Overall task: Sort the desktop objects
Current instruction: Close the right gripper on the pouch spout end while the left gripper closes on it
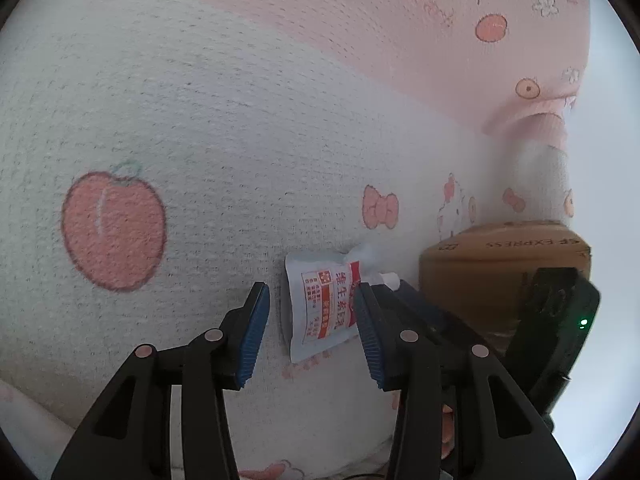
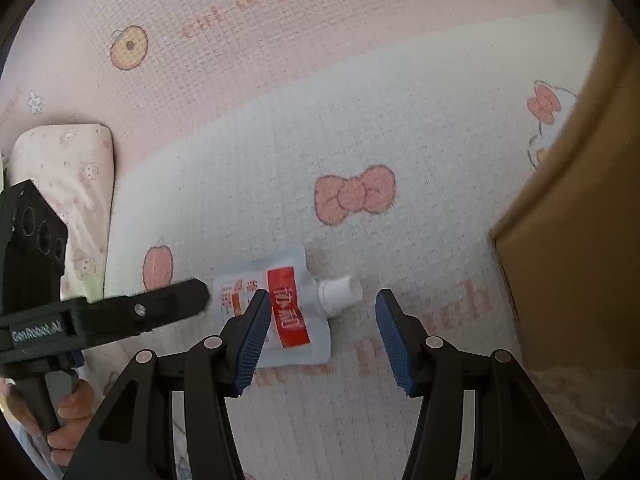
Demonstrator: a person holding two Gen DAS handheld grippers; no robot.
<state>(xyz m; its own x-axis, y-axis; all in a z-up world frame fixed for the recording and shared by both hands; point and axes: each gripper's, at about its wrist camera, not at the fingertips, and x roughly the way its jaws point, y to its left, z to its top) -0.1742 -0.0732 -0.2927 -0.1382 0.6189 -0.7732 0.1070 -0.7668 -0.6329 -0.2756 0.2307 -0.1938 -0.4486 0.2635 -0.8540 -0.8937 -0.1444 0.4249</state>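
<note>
Lying flat: pouch (image 2: 276, 312) on the cloth (image 2: 400, 128), near the box (image 2: 580, 240).
Left gripper (image 1: 312, 328): fingers apart, holding nothing.
Right gripper (image 2: 320, 336): fingers apart, above the cap.
Risk: the soft pouch may slip out if pinched at its edge.

Right gripper (image 2: 322, 334) jaws apart, nothing between the pads. Spouted pouch (image 2: 280, 312) lies flat on the printed blanket (image 2: 320, 120), partly behind the 9 o'clock finger; white spout toward 3 o'clock. Left gripper (image 2: 120, 312) enters at 9 o'clock, tip at the pouch's edge. Cardboard box (image 2: 580, 260) at 3 o'clock. Pillow (image 2: 68, 184) at 10 o'clock.
</note>
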